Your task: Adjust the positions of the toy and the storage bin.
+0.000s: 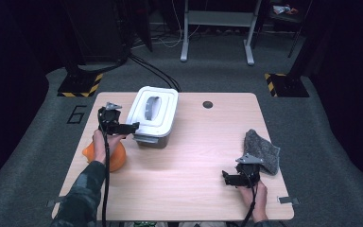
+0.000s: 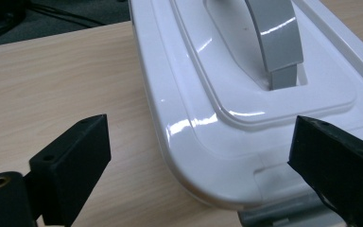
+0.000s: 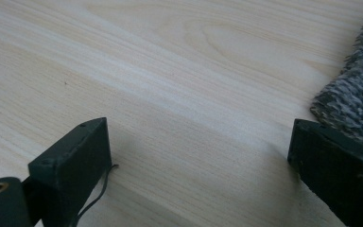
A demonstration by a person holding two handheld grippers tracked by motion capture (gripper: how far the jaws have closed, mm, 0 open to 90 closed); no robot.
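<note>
Grey cloth (image 1: 263,150) beside right tool (image 1: 230,179).

Both claws are black, two blocky jaws each. The left claw (image 1: 133,126) is topped by a grey three-cornered plate, as is the right claw (image 1: 226,178). A black cable is trailed behind each. A brass-ringed screw hole is seen beside the left-hand jaw. A dark camouflage sleeve (image 1: 82,189) is worn.
</note>
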